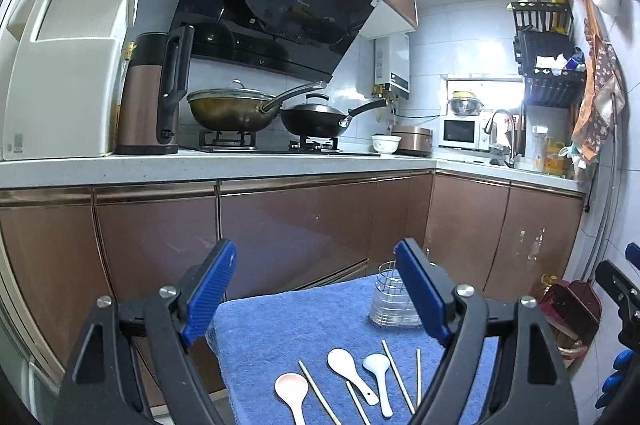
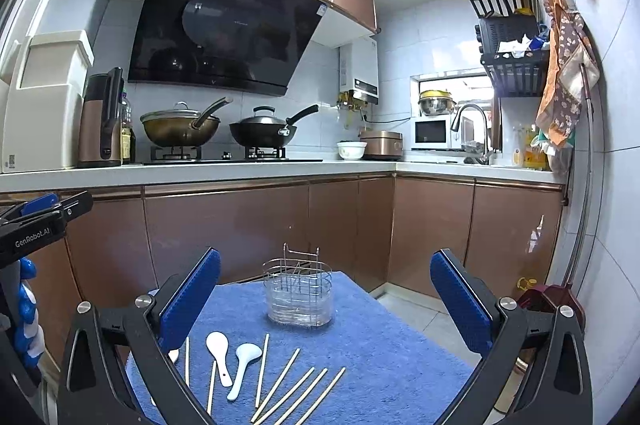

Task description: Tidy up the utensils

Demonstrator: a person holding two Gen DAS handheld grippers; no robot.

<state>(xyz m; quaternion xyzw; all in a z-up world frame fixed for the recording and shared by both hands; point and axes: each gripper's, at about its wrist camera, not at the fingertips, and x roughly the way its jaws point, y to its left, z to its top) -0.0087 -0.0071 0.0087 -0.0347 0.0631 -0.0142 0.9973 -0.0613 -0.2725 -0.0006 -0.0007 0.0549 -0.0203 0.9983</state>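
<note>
Both grippers [image 1: 316,289] [image 2: 326,295] hover spread and empty above the blue-towelled worktop [image 2: 380,365]; spoons [image 2: 218,345] and chopsticks [image 2: 298,391] lie lengthwise toward the holder [image 2: 298,295], nearest the right gripper.

- A wire utensil holder [image 2: 298,295] with a clear plastic base stands upright and empty at the far side of the blue towel [image 2: 384,357].
- Three white ceramic spoons [image 1: 347,365] lie bowl-up in a loose row on the near part of the towel.
- Pale wooden chopsticks [image 2: 298,393] lie scattered flat beside and between the spoons, several fanned out to the right.
</note>
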